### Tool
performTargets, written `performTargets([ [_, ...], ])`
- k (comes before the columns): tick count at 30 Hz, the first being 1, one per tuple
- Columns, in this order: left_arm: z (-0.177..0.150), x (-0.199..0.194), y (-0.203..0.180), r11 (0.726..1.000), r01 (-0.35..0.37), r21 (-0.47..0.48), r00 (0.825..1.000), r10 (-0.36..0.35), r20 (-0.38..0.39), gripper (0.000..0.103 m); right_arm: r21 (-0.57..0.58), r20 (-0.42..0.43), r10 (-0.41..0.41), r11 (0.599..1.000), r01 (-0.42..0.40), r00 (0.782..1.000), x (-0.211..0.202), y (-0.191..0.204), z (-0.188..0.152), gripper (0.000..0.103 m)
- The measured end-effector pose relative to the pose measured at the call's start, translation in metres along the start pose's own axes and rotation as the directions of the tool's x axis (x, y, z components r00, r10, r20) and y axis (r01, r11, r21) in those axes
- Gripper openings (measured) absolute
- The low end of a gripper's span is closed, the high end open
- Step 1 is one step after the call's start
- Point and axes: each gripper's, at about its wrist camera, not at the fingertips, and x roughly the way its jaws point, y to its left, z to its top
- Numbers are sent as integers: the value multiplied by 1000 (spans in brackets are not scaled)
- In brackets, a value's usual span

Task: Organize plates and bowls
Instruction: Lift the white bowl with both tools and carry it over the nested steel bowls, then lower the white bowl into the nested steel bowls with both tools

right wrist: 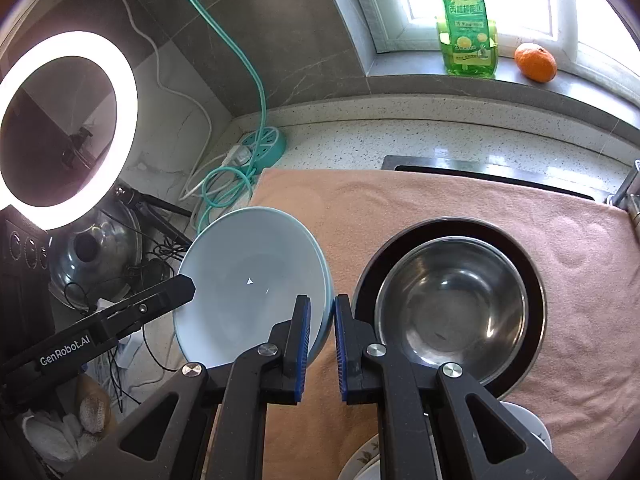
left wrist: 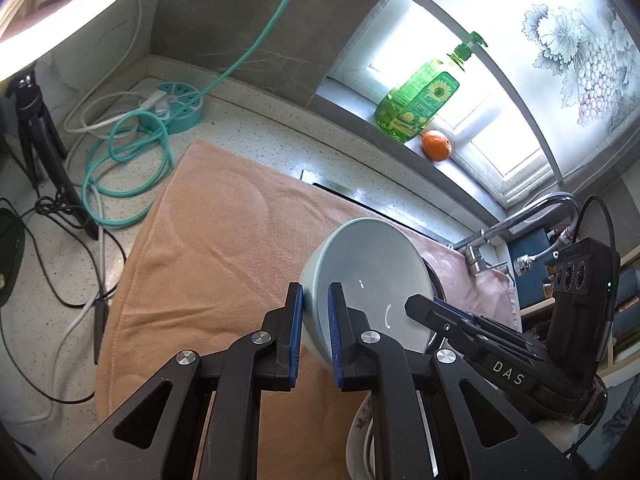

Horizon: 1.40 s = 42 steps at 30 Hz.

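Floral plate [right wrist: 362,458] cut off by bottom edge, faucet [right wrist: 632,188] cropped right

Glossy glazed pale-blue bowl [right wrist: 256,276], shiny steel bowl [right wrist: 452,308], soft napped peach towel [left wrist: 224,232].

Both grippers' jaws clamp the pale blue bowl [right wrist: 252,280] beside the steel bowl [right wrist: 452,308].
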Motion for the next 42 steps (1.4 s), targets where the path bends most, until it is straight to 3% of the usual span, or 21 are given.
performTargets([
  [20, 4, 54, -66, 992, 71, 107, 994, -61, -88, 11, 121, 31, -93, 989, 89, 995, -31, -81, -1, 11],
  [42, -6, 85, -69, 993, 49, 106, 987, -32, -157, 11, 141, -15, -117, 983, 118, 993, -16, -107, -9, 11],
])
